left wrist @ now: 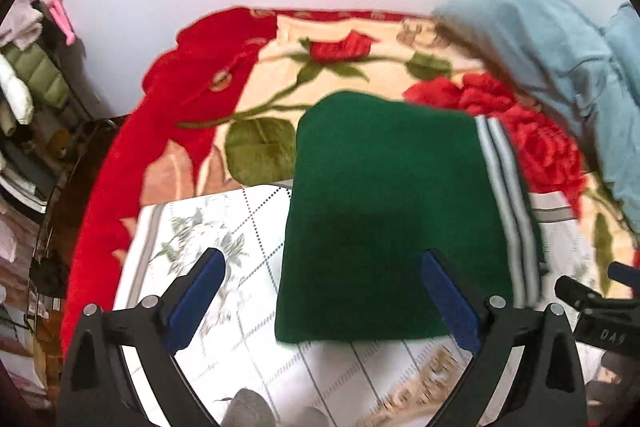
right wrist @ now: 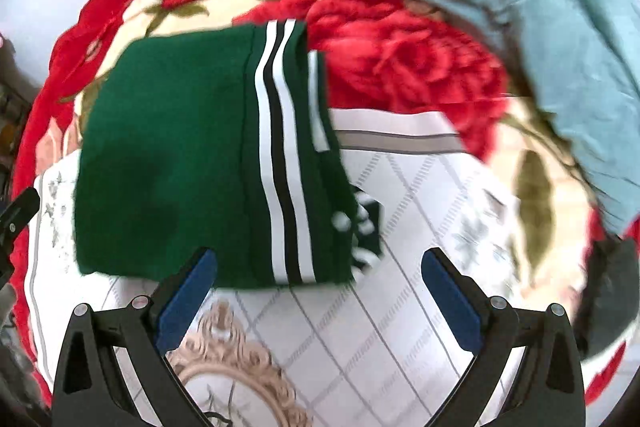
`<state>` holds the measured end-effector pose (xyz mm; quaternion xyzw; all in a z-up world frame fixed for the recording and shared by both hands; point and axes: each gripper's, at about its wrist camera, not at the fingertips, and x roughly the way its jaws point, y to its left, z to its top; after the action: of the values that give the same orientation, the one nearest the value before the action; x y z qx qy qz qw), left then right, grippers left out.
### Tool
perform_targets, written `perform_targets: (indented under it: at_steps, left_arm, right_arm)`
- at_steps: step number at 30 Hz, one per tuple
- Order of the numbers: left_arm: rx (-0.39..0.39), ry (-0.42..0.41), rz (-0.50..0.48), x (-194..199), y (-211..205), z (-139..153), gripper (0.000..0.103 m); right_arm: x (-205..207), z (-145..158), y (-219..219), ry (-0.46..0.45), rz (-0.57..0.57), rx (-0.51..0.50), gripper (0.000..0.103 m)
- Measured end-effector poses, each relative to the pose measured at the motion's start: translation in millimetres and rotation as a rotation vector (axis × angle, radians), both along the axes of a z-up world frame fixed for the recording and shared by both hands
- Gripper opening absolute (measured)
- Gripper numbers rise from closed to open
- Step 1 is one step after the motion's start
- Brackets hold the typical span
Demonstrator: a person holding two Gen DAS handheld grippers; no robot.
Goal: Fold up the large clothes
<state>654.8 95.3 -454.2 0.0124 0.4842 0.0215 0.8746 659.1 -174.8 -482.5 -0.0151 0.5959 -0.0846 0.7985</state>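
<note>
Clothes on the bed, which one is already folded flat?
The green garment with white stripes, a neat rectangle on the white sheet; the light blue garment lies crumpled behind it.

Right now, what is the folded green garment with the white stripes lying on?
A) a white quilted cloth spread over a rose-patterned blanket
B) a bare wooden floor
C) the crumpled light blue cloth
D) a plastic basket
A: the green garment lies flat, mostly on the white quilted cloth, which covers part of the rose-patterned blanket; the light blue cloth lies apart, to the right.
</note>
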Motion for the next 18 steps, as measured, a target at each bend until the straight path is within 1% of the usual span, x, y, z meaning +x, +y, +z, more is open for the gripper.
perform_targets:
  at_steps: [2, 3, 5, 6, 7, 8, 9, 11, 13, 15, 18]
  left_arm:
    - [-0.030, -0.006, 0.005, -18, -4, 27, 0.101]
    - [-0.029, -0.011, 0.009, -24, -7, 36, 0.101]
    - [-0.029, -0.025, 0.004, -48, -11, 69, 0.101]
    - [-0.032, -0.030, 0.003, -57, -14, 82, 0.101]
    - [-0.035, -0.034, 0.002, -64, -15, 93, 0.101]
    - [-0.040, -0.041, -0.003, -77, -17, 112, 0.101]
    - [-0.040, -0.044, -0.003, -82, -18, 120, 0.101]
    - [-0.025, -0.057, 0.004, -104, -20, 152, 0.101]
    - [-0.011, -0.074, 0.008, -125, -18, 177, 0.101]
    - [-0.024, -0.084, 0.001, -143, -16, 201, 0.101]
    - [-0.013, -0.106, -0.002, -173, -13, 234, 0.101]
  right_arm:
    - [-24, 31, 3, -0.024, -0.009, -0.030, 0.103]
    - [-35, 47, 4, -0.038, -0.015, -0.040, 0.103]
    - [-61, 81, 8, -0.066, -0.020, -0.058, 0.103]
    - [-75, 103, 11, -0.085, -0.017, -0.077, 0.103]
    - [-85, 119, 14, -0.100, -0.017, -0.083, 0.103]
    - [-95, 134, 18, -0.110, -0.015, -0.086, 0.103]
    - [-109, 155, 21, -0.122, -0.010, -0.100, 0.103]
    - [-129, 185, 21, -0.141, -0.006, -0.102, 0.103]
    - [-155, 221, 22, -0.164, 0.001, -0.104, 0.103]
    - [-182, 256, 24, -0.193, 0.001, -0.113, 0.103]
    - [-217, 301, 22, -0.230, -0.003, -0.108, 0.103]
